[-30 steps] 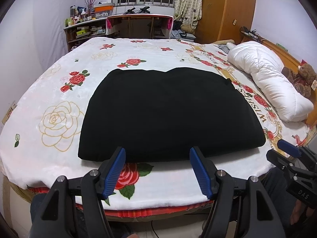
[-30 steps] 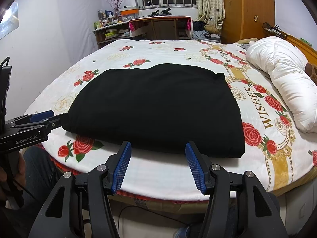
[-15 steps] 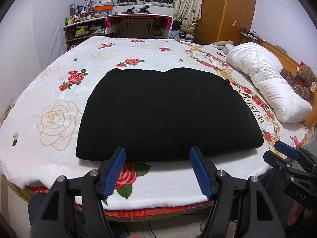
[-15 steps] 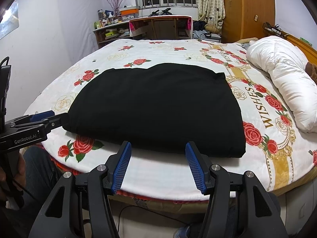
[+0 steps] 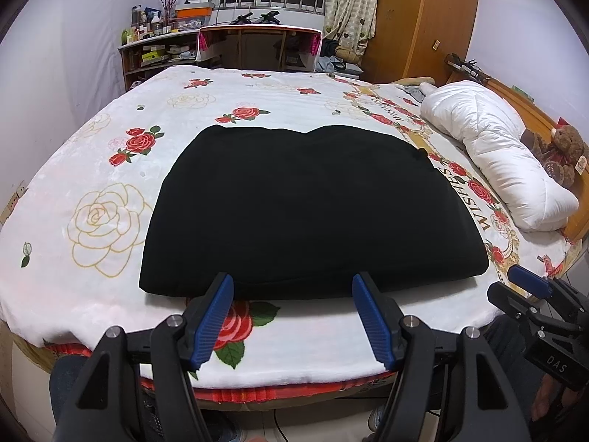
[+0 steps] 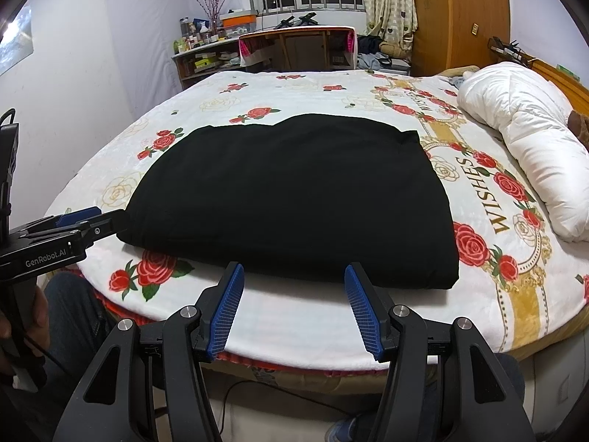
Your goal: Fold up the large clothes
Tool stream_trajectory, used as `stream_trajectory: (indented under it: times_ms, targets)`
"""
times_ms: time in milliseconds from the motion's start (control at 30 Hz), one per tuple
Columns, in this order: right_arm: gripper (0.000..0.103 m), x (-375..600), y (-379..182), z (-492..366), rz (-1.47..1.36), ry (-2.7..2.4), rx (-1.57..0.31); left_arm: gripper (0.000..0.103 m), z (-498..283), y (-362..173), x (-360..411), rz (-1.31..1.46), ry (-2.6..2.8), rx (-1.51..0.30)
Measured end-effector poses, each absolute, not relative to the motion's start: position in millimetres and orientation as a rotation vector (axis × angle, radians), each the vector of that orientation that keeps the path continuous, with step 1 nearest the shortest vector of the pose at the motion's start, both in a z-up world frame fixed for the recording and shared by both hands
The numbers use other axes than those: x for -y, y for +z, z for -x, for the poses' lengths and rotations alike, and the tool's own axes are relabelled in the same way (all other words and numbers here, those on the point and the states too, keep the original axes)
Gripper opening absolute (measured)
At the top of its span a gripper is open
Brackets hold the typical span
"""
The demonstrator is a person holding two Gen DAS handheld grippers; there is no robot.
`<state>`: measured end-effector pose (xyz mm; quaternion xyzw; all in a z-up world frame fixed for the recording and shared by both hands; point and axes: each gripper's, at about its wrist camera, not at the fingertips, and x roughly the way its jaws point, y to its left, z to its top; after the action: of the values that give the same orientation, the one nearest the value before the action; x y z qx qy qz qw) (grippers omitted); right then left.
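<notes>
Left wrist view: left gripper [image 5: 292, 287] spread wide, holding nothing, just short of black garment [image 5: 305, 206] lying flat mid-bed [image 5: 92, 169]. Right gripper [image 6: 293, 276] likewise spread, empty, near same front hem. Likely soft, limp, light, prone to sagging; best pinched at near corners, both layers together, lifted evenly.

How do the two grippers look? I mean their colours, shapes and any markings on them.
Both are black plastic with angular arms, silver bolts and blue ribbed pads. The left gripper carries white "GenRobot.AI" lettering, seen in the right wrist view, and a black cable. The right gripper reads "DAS" on its body in the left wrist view.
</notes>
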<state>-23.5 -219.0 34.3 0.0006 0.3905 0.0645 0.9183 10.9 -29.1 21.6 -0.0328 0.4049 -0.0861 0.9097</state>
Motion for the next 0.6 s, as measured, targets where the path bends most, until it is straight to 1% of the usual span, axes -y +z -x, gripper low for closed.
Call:
stream_trajectory:
  times_ms: [600]
  targets:
    - [0.058, 218.3, 32.6, 23.9, -0.004, 0.131, -0.806, 0.069, -8.5, 23.2, 33.8, 0.027, -0.148, -0.82]
